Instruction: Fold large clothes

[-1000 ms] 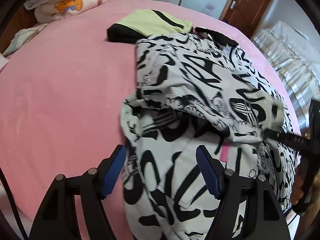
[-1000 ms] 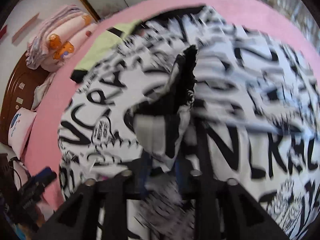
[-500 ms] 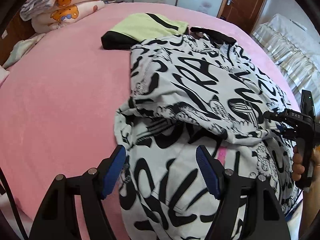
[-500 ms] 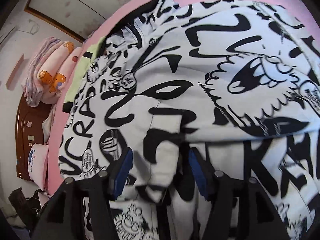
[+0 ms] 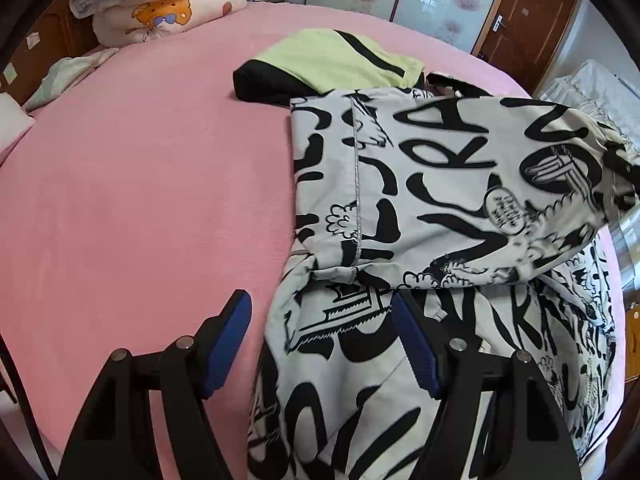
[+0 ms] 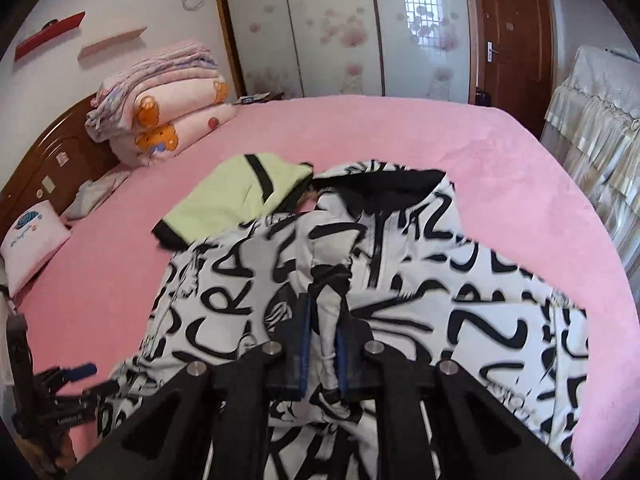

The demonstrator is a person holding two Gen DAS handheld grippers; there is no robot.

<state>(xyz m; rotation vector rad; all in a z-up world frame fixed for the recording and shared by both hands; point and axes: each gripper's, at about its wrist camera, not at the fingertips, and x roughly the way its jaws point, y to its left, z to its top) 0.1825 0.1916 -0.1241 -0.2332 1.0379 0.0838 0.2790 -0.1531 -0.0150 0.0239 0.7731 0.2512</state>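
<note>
Lying on the pink fleecy bed cover [image 5: 140,200], the white garment with bold black graffiti lettering [image 5: 440,184] runs lengthwise from the near edge toward the wardrobe wall, its far end overlapping a folded lime-and-black garment [image 5: 340,60]. Right gripper [image 6: 322,320]: jaws have just been closing and now pinch a raised fold of smooth printed fabric. Left gripper [image 5: 322,344]: jaws wide, straddling the garment's near edge (pads not pressing).

2 wrist fisheyes, close, sharing bed [image 5: 140,200]
</note>
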